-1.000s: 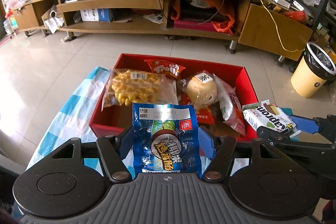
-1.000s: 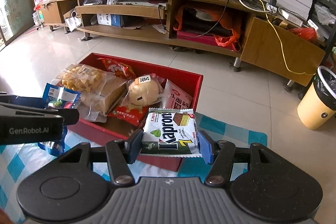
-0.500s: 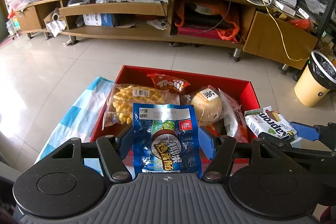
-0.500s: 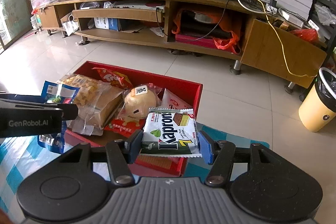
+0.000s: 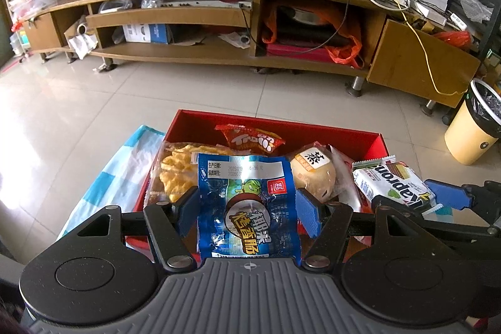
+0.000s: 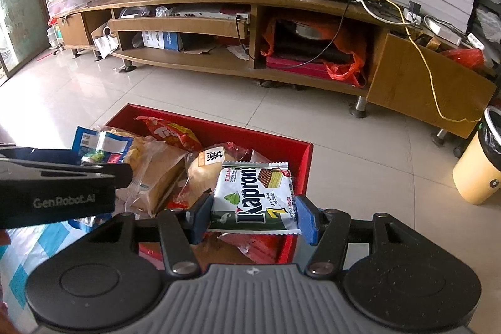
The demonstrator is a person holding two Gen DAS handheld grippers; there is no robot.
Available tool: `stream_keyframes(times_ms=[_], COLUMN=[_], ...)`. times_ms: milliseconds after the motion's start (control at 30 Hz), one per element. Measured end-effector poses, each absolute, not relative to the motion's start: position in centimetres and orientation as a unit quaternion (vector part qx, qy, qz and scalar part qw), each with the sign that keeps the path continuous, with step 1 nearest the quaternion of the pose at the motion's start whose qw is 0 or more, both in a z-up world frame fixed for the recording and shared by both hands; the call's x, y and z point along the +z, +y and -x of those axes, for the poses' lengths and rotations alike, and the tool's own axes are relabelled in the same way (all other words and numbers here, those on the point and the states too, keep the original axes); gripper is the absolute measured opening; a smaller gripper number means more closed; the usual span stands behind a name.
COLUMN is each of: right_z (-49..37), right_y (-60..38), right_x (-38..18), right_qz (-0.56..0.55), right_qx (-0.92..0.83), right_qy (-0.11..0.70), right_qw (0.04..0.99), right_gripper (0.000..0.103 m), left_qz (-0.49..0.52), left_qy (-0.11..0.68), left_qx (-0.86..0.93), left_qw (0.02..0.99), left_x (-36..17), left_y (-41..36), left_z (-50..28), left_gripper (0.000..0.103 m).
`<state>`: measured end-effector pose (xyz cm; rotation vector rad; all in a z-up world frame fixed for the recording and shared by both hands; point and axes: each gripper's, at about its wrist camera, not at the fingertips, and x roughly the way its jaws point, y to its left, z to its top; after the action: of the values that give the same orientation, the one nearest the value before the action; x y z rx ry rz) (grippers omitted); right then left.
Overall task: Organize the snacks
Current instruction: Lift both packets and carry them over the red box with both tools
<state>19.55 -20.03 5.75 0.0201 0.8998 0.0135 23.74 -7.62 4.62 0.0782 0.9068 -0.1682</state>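
Snack packets are held in both grippers above a red box [image 5: 374,143], which is already part filled. A blue sausage packet [image 5: 247,205] is clamped between the fingers of the left gripper [image 5: 247,210], with its dated top edge reaching beyond the fingertips. A white Kapron wafer pack [image 6: 255,197] is pinched between the fingers of the right gripper [image 6: 253,213]; the pads are pressed on its two side edges, and the box is seen below and ahead of the fingers.

Both packs are judged to be light. The blue packet is soft, glossy film and is likely to slip or buckle, so it is best taken across the firm filled middle, not at the flat seals. The wafer pack is stiffer but brittle inside; a gentle hold on the sides, as now, is judged right, since a hard squeeze could crush the wafers.

Beyond the left fingertips lie a clear bag of yellow crackers [image 5: 175,168], a red packet [image 5: 250,141] and a wrapped bun [image 5: 313,174], so little free room is left.
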Motion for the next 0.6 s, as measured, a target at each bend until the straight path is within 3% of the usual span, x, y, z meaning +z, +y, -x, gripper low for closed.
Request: stream_keyframes(times_ms=[600], right_z=[-21.4], right_y=[-20.0], right_x=[4.2], right_qz=[-0.005], right_qx=[0.002], right_qy=[0.441], right_qw=[0.897], right_gripper=[0.057], left_qz=[-0.054], left_qy=[0.438], left_qx=[-0.077], left_qw=[0.894], left_x=[3.6], left_y=[-8.8], left_z=[-25.4], left_gripper=[0.072])
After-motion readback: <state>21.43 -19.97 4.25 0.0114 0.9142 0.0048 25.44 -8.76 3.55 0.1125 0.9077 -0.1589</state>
